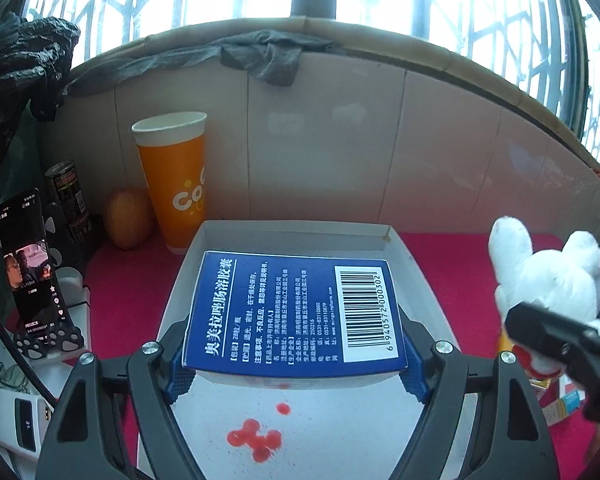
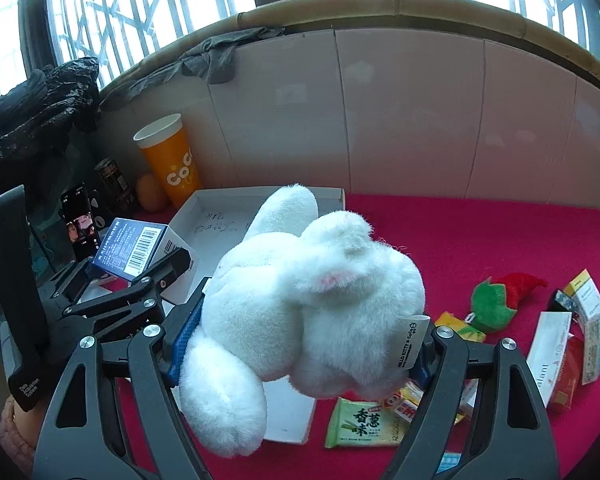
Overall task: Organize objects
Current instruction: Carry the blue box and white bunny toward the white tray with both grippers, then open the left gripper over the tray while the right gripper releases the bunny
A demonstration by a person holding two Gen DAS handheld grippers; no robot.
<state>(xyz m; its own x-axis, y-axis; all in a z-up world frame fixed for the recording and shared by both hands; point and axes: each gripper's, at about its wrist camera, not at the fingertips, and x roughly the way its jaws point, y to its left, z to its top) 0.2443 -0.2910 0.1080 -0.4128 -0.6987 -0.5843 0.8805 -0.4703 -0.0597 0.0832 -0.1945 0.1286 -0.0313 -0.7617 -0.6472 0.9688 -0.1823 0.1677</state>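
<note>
Our left gripper (image 1: 296, 344) clasps the blue box (image 1: 296, 312) above the white tray (image 1: 296, 232); our right gripper (image 2: 300, 344) clutches the white plush toy (image 2: 300, 300), snack packets (image 2: 360, 424) at five o'clock.

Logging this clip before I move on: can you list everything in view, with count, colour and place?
tray: 1, white, on the red cloth, left of middle
blue box: 1, blue with barcode, over the tray, in the left gripper
plush: 1, white, above the cloth, in the right gripper
cup: 1, orange, by the back wall
can: 1, dark, left of the cup
fruit: 1, orange-brown, between can and cup
phone: 1, black, on a stand at left
small toy: 1, green and red, on the cloth at right
packets: several, mixed colours, on the cloth at right
cloth: 1, red, covering the table
left gripper: shut on the blue box
right gripper: shut on the plush
</note>
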